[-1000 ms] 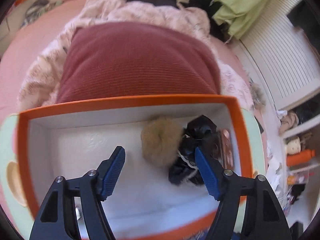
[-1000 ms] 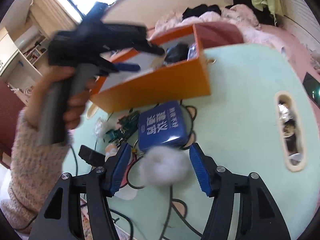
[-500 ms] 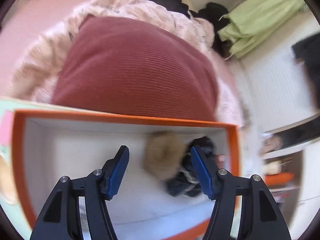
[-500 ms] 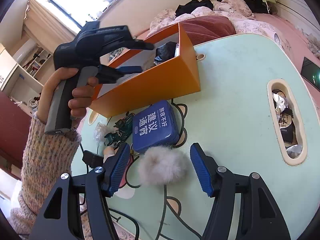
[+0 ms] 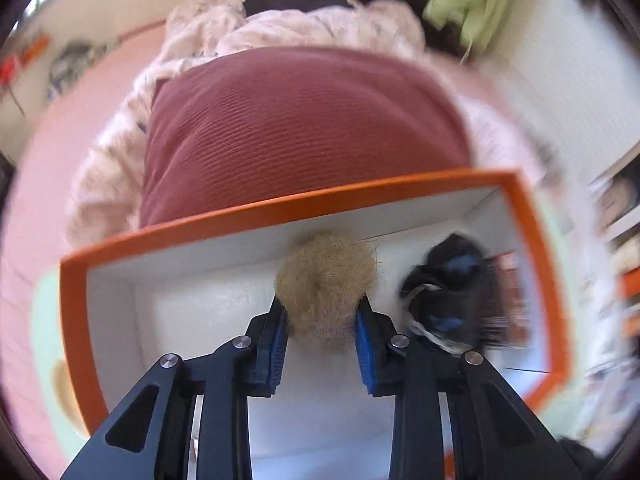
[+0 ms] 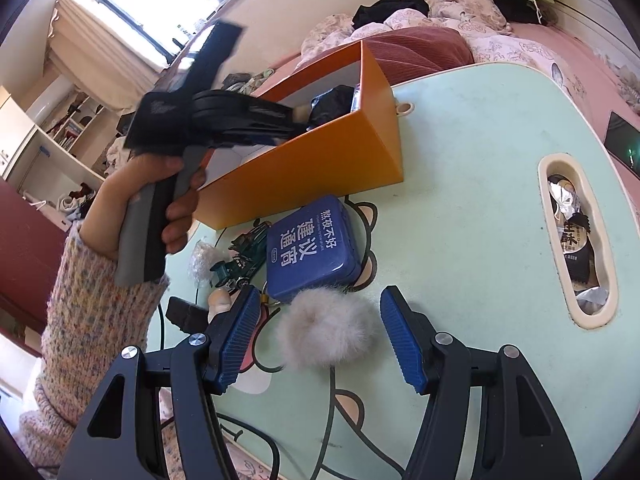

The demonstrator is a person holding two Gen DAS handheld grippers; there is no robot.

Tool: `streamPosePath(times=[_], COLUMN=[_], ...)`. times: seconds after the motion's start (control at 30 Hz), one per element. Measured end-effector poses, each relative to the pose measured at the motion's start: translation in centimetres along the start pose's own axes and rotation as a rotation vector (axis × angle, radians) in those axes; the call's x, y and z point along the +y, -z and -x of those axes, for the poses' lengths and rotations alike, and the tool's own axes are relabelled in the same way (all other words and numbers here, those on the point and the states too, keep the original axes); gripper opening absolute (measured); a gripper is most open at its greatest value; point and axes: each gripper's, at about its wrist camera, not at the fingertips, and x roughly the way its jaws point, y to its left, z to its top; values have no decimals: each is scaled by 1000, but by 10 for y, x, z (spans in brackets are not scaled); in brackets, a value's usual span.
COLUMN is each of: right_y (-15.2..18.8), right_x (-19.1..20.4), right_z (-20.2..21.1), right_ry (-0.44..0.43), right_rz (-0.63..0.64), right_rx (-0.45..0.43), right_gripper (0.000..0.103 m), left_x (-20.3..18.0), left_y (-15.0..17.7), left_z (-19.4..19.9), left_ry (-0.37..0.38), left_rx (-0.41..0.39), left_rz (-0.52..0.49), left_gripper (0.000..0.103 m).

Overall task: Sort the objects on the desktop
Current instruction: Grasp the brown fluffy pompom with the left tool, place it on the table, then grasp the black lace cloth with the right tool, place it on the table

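left gripper: was spread wide over the box a second ago, now the blue ribbed fingers are pinched in on the tan pom-pom, squishing its lower half

tan pom-pom: round, shaggy fur ball, inside the orange box up against its far white wall, same spot as before

orange box: cardboard, orange outside and rim, plain white inside, sitting at the far edge of the tabletop by the bed

black bundle: crumpled shiny black stuff in the box's right end, too blurred to say more

right gripper: fingers spread wide, sitting either side of the white pom-pom without touching it; half a second ago it was framed about the same

white pom-pom: pale grey-white fluffy ball, lying on the mint tabletop towards the near edge, just touching the blue tin

blue tin: flat rounded rectangle, glossy lid with white Chinese lettering, between the box and the white pom-pom

left hand: gripping the grey handle, speckled knit sleeve, gripper nose now pokes down into the box instead of hovering above

tabletop: smooth mint green with cartoon print, oval cut-out slot near the right edge
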Motion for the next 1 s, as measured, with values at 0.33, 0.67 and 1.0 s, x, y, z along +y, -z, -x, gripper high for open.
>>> streamPosePath(times=[0.33, 0.67, 1.0], right_y=[-5, -107, -143], right_x=[5, 57, 59], right_z=[2, -14, -105], right_ry=[6, 135, 498], right_rz=[25, 98, 169], right_rx=[7, 54, 177], right_gripper=[63, 61, 32], left_x=[15, 42, 51], left_y=[115, 171, 179], left_z=[122, 72, 57], left_ry=[218, 146, 160], left_rx=[-205, -122, -140], left_rz=[-114, -13, 79], left_gripper=[29, 29, 54])
